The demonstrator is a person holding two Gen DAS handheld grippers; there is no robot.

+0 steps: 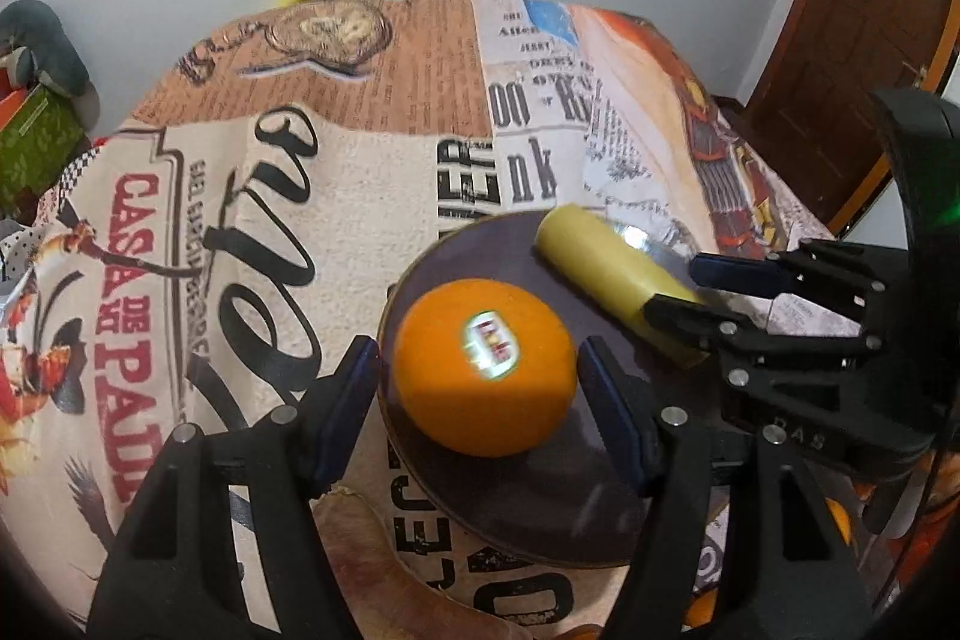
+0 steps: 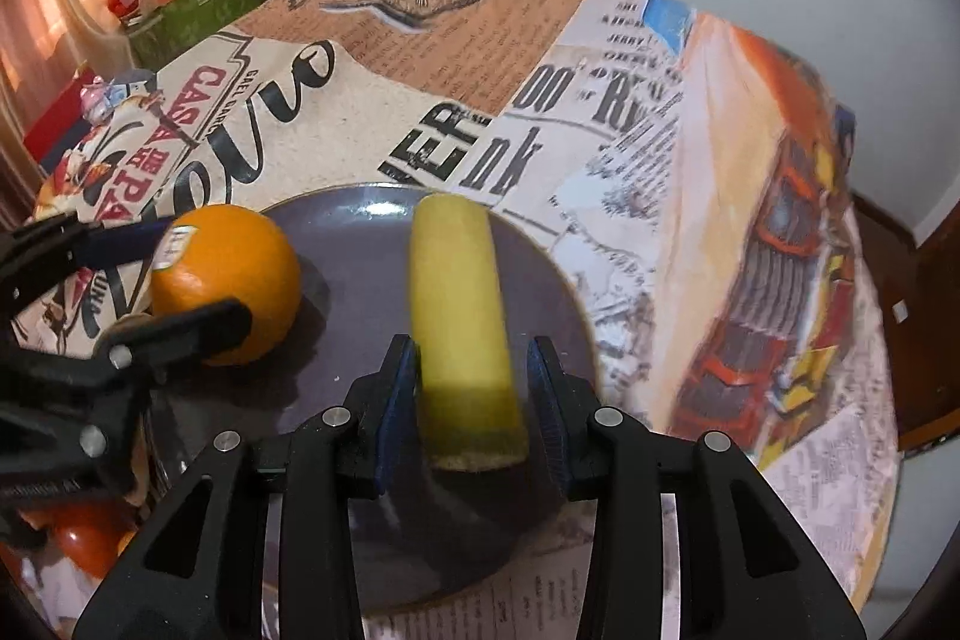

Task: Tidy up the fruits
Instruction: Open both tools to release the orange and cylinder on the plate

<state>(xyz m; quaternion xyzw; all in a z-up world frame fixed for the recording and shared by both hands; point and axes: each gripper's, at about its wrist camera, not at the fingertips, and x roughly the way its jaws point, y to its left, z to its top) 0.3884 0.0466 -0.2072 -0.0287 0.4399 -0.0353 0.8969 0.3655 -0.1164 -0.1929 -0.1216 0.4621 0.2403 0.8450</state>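
On the dark plate (image 1: 540, 514), the orange (image 1: 483, 367) sits at 9 o'clock of the yellow fruit piece (image 2: 462, 316). The left gripper (image 1: 480, 370) and right gripper (image 2: 471, 388) straddle them, jaws apart. The orange looks firm and rollable (grip its widest middle); the piece looks softer.

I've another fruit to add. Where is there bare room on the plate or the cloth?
The purple plate is crowded: orange, yellow fruit, left gripper and right gripper. A bare strip lies between the fruits. The printed tablecloth beyond the plate's far rim is free.
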